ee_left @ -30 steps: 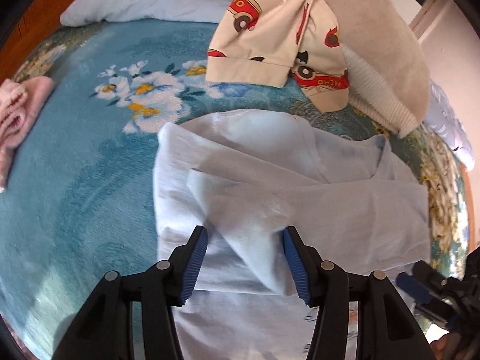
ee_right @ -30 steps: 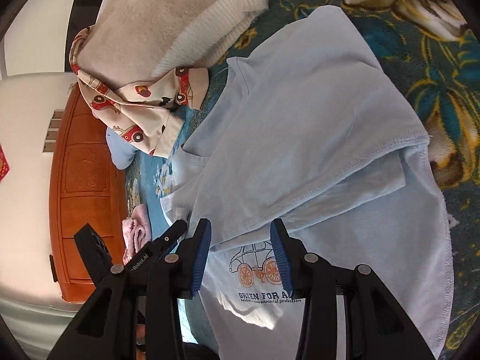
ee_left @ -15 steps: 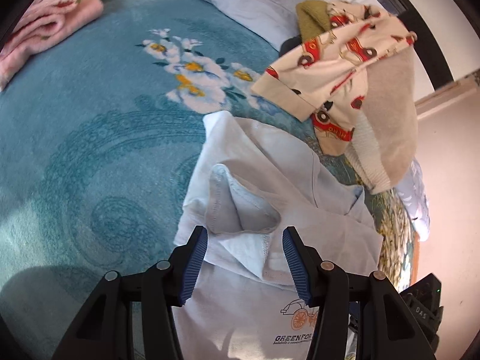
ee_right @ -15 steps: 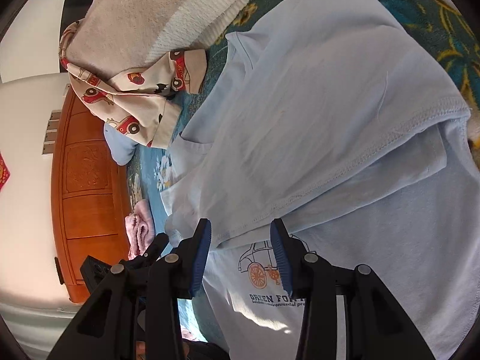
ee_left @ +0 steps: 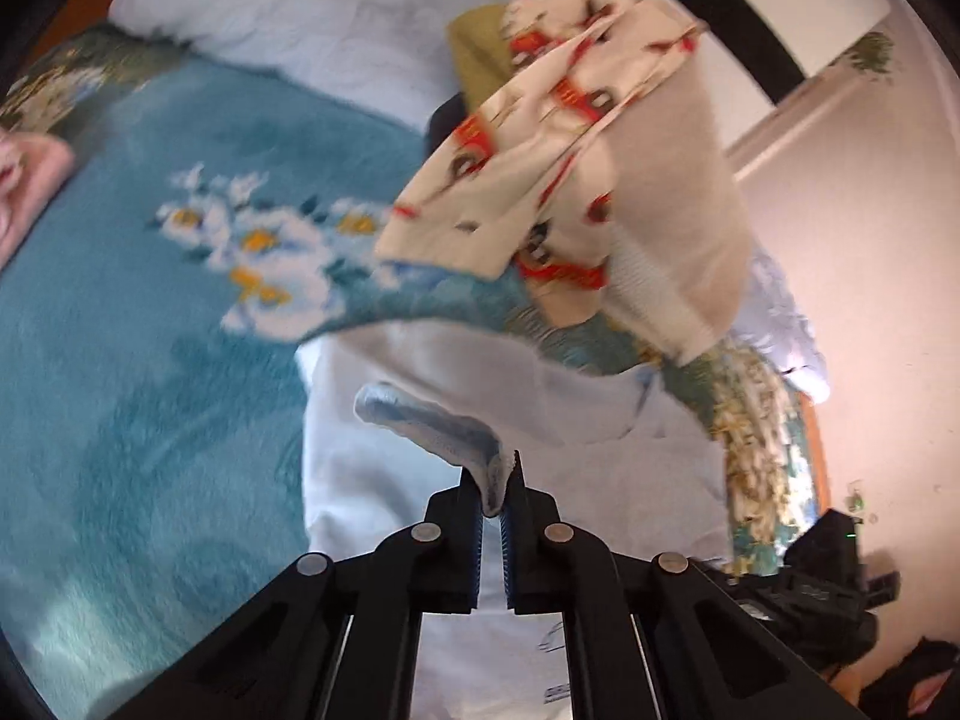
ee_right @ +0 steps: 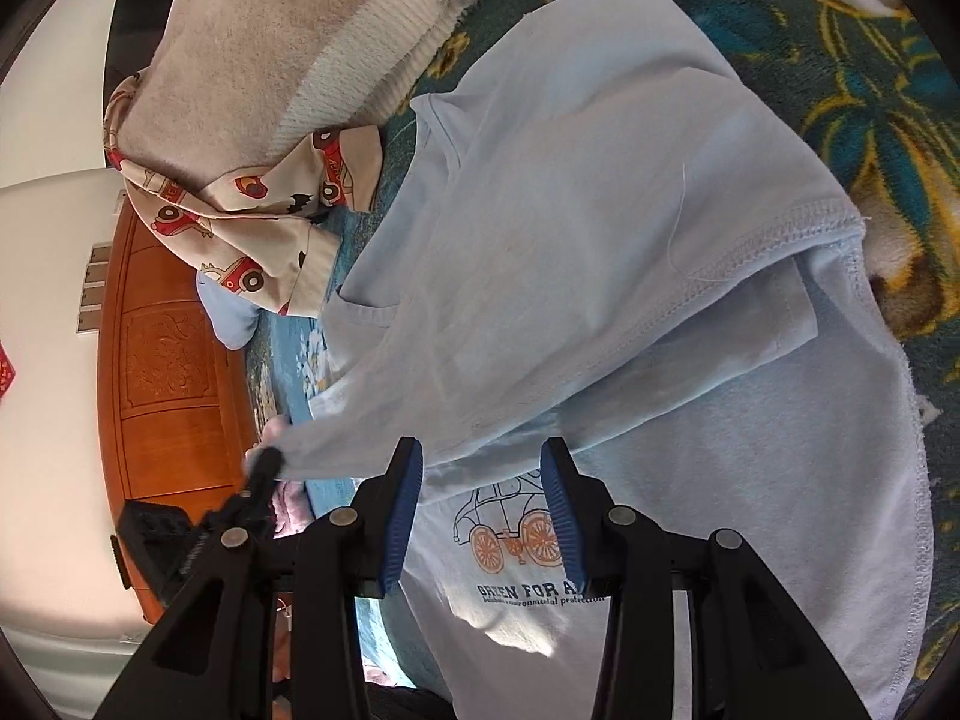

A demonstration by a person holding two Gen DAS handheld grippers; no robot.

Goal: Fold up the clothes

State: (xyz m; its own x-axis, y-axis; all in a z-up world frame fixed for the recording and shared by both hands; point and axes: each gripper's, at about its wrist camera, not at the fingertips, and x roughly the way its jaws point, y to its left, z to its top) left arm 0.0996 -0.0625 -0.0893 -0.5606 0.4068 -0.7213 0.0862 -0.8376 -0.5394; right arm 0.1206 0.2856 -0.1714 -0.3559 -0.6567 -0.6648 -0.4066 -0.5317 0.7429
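Note:
A light blue T-shirt (ee_right: 570, 210) with an orange car print (ee_right: 510, 534) lies partly folded on the bed. My left gripper (ee_left: 492, 480) is closing its jaws on a raised fold of the shirt (ee_left: 432, 420); the pads press the cloth and hold it off the bed. The right wrist view catches that left gripper (ee_right: 264, 468) at the left, with the shirt's edge stretched toward it. My right gripper (ee_right: 483, 474) stands open just above the shirt near the print. Nothing sits between its blue pads (ee_right: 405, 516).
A teal floral blanket (ee_left: 120, 360) covers the bed. Beyond the shirt is a pile: a cream car-print garment (ee_left: 540, 120) and a beige knitted sweater (ee_left: 672, 210). A pink cloth (ee_left: 24, 180) lies far left, a pale pillow (ee_left: 300, 12) at the head, a wooden headboard (ee_right: 168, 360) behind.
My left gripper went from open around the shirt's fold to shut on it and rose, pulling the fold up. The right gripper stayed open and nearly still.

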